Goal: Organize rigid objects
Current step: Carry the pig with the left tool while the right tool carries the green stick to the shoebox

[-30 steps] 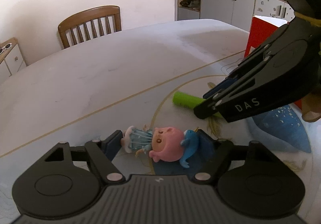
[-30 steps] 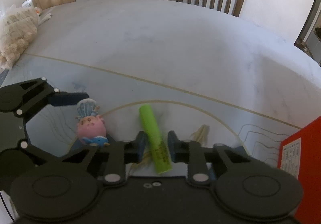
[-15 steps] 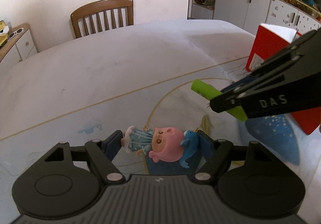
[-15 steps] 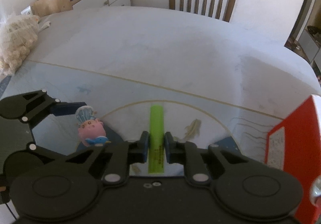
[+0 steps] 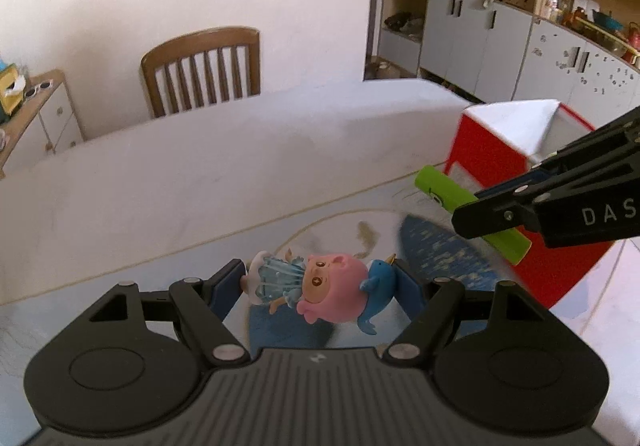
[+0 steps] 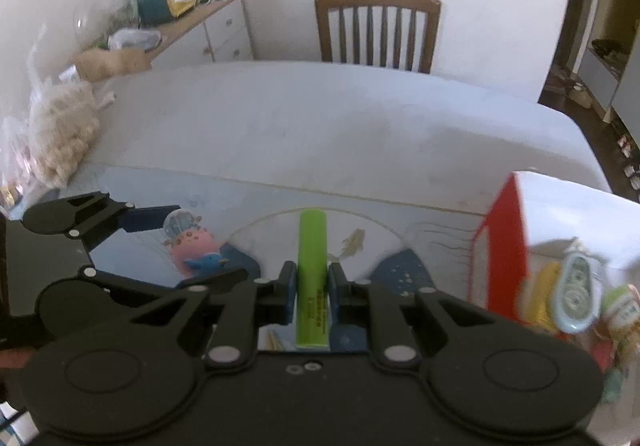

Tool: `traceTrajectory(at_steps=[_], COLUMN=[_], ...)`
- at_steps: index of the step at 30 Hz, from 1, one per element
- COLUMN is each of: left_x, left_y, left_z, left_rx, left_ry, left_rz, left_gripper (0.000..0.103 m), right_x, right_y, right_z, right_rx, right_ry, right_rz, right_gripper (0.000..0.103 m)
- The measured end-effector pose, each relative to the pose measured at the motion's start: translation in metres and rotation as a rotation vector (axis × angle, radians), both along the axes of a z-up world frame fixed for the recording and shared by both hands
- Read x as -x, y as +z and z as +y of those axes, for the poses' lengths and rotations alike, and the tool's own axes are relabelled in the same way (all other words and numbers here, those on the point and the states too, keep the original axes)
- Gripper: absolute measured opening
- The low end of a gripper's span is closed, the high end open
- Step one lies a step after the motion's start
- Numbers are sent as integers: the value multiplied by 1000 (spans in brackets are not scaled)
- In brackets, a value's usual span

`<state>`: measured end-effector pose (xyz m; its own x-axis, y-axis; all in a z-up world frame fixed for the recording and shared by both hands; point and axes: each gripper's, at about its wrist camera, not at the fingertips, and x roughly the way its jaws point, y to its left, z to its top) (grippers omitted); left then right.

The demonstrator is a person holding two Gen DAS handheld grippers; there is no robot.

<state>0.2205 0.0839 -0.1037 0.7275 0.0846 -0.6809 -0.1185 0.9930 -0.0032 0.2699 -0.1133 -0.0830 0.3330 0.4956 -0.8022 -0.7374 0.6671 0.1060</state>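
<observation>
So both grippers have something clamped and are up off the table (image 5: 168, 182). Left gripper (image 5: 320, 284) has its jaws set wide, pressed on either end of a toy (image 5: 320, 286) lying sideways between them: pink head, pale blue dress, small blue whale at the right end. Right gripper (image 6: 313, 288) is nearly closed on a green marker (image 6: 313, 278), which sticks out forward past the fingertips, squeezed around its middle. From the left camera the marker (image 5: 444, 192) pokes out of the right gripper's black jaws, tilted, in front of the red box (image 5: 492, 150). That box sits at the right side of the table, open at the top, white inside. In the right view the box (image 6: 504, 230) holds a few blurry things, one looks like a correction tape (image 6: 576, 292). Wooden chair (image 6: 376, 28) at the far side.
</observation>
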Motion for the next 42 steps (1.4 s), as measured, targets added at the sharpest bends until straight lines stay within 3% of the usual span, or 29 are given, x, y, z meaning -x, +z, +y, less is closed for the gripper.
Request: traceTrajectory(at_steps=[10, 19, 30, 42], left_x=[-8, -30, -80, -133], left_y=[45, 60, 52, 21], left_z=[-60, -125, -203, -240], left_rx=[26, 14, -7, -10], left_ry=[-73, -119, -169, -173], left_rz=[-39, -49, -1, 110], left_gripper=[79, 79, 79, 79], right_x=[-7, -27, -60, -104], right_y=[29, 36, 31, 6], right_z=[-70, -134, -199, -247], right_rx=[-79, -120, -130, -102], right_ry=[-69, -118, -153, -220], right_rz=[-11, -24, -23, -6], right_gripper=[15, 15, 15, 15])
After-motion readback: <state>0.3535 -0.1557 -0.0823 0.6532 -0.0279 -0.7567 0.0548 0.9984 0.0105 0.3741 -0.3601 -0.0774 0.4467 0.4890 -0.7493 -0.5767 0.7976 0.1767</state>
